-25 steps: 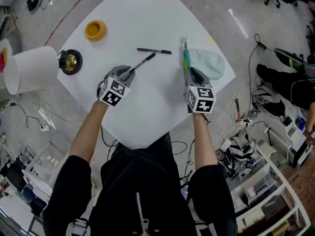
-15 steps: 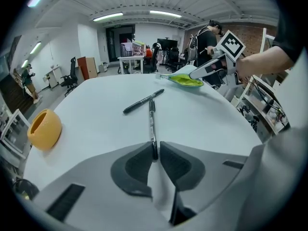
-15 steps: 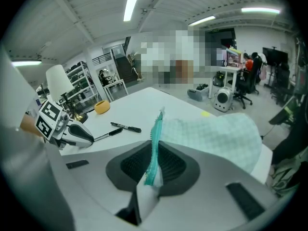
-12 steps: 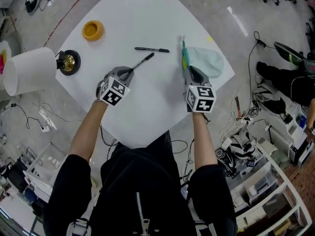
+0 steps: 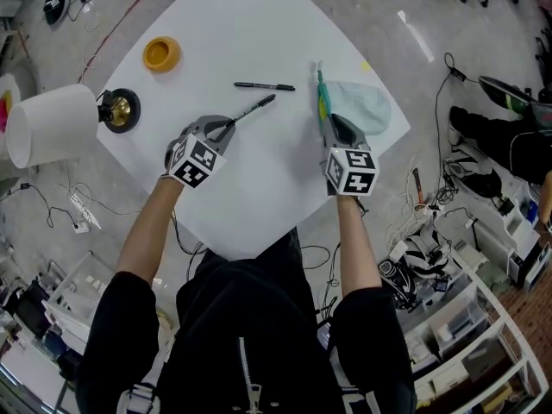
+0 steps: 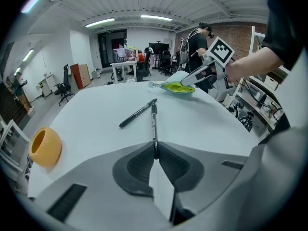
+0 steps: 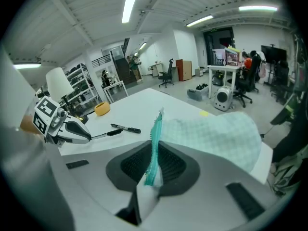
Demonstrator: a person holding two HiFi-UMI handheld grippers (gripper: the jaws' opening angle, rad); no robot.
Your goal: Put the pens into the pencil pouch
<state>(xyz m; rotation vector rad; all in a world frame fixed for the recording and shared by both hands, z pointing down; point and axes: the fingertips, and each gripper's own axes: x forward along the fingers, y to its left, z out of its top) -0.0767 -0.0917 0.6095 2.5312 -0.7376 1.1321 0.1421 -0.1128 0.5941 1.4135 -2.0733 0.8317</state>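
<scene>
One pen (image 6: 154, 121), end-pinched by left gripper (image 6: 155, 145) as its jaws just closed, may swivel and miss the pouch (image 5: 362, 106) at 3 o'clock, edge-pinched in the jaws of right gripper (image 7: 154, 146).

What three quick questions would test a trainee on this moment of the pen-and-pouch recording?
1. Pick one: the left gripper holds A) a pen, B) an orange bowl, C) nothing.
2. True or false: the right gripper grips the pouch by its green edge.
3. Fill in: besides the held one, ___ pen(s) lie loose on the table.

Key
1. A. The fingers have just been closing and now pinch the pen's near end.
2. True.
3. One, the loose pen, lying past the held one.
</scene>
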